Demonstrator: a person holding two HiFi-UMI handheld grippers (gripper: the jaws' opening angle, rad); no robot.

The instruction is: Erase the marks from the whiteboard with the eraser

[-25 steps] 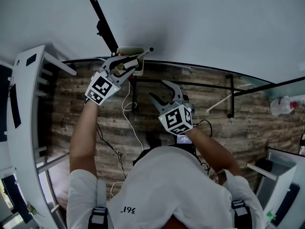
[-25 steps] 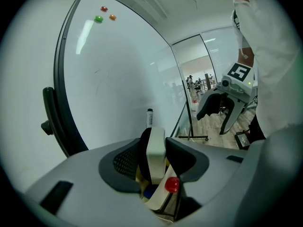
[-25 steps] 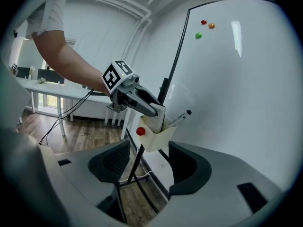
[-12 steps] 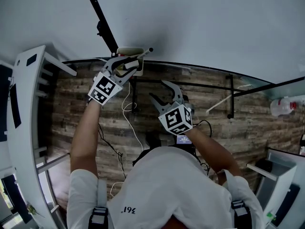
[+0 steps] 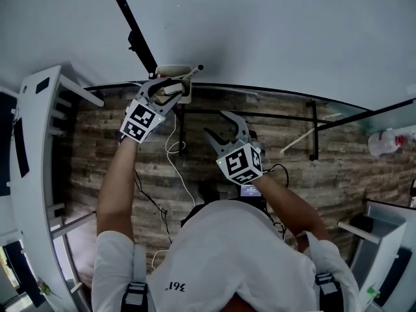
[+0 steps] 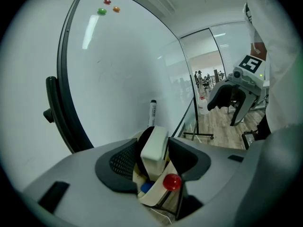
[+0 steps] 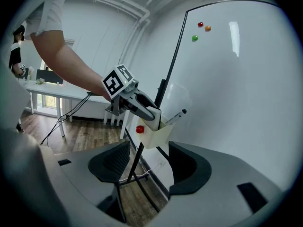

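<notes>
L claw (image 5: 168,88) is up at the cream holder cup (image 6: 158,198) fixed by the left frame of the whiteboard (image 6: 118,65). The eraser (image 6: 154,148) stands upright in that cup, right between the jaws. Jaws have just been opening & now stand apart, pads close on each side but seemingly not pressing. A marker (image 6: 152,111) sticks up at the cup's far side, w/ a red magnet (image 6: 171,181) on its near face. R claw (image 7: 149,162) hangs to the right, well off the board, jaws apart, nothing in them. No plain marks show on the board in either gripper view, so prob. wiping's done & the eraser is being let go into its cup. Next: draw L claw straight back w/o dragging the eraser or knocking the marker.
</notes>
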